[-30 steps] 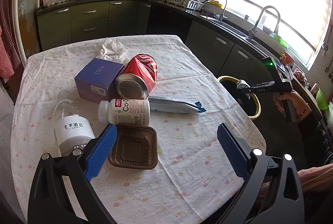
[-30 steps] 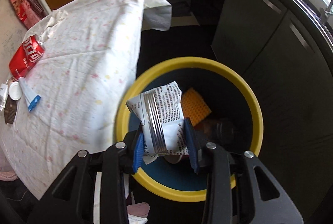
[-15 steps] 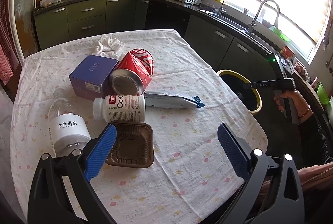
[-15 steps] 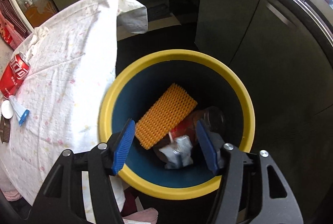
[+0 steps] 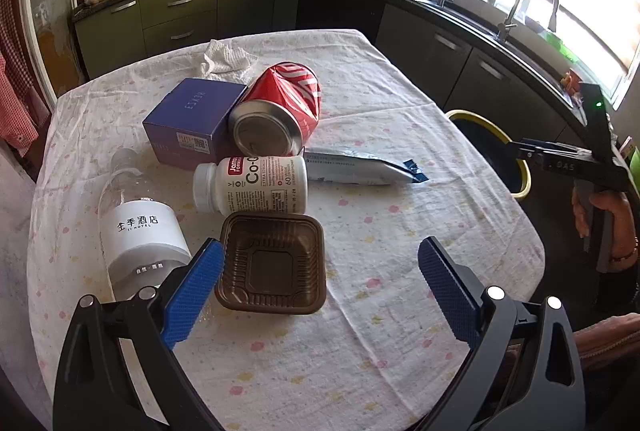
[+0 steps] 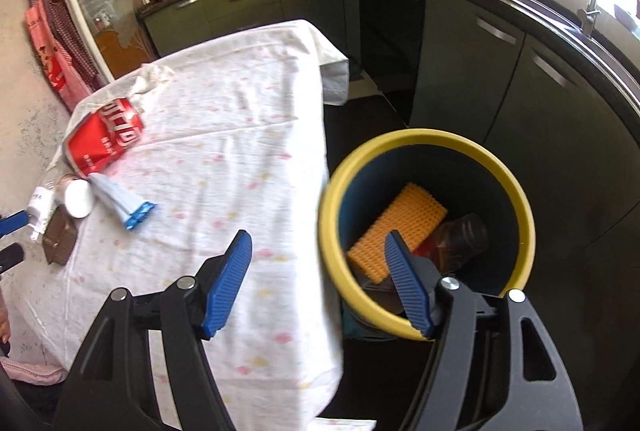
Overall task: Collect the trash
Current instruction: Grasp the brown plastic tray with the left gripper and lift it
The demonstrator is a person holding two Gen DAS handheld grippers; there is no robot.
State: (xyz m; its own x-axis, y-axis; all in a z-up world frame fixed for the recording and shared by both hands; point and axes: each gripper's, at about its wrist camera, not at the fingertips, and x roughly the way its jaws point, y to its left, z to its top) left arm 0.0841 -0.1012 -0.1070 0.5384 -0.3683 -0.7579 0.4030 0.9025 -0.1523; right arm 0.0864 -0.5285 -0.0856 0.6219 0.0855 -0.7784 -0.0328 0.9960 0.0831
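On the clothed table (image 5: 400, 311) lie a brown plastic tray (image 5: 272, 263), a white pill bottle (image 5: 252, 185), a crushed red can (image 5: 280, 107), a purple box (image 5: 192, 121), a clear water bottle (image 5: 140, 231), a silver-blue wrapper (image 5: 360, 171) and a crumpled tissue (image 5: 224, 57). My left gripper (image 5: 320, 263) hangs open over the tray, holding nothing. My right gripper (image 6: 318, 251) is empty, its jaws opening above the table edge beside the yellow-rimmed bin (image 6: 520, 191). Inside the bin sit an orange ridged piece (image 6: 400, 227) and a dark bottle (image 6: 460, 235).
Dark green cabinets (image 6: 500, 79) line the far wall and the right side, with a sink and tap (image 5: 536, 3) under the window. A hand (image 5: 608, 211) holds the right gripper's handle past the table. The cloth hangs over the table's edge (image 6: 332, 79) by the bin.
The right gripper let the white packet fall into the bin, its jaws spread apart, and it swung left toward the table. The left gripper sank a little toward the tray.
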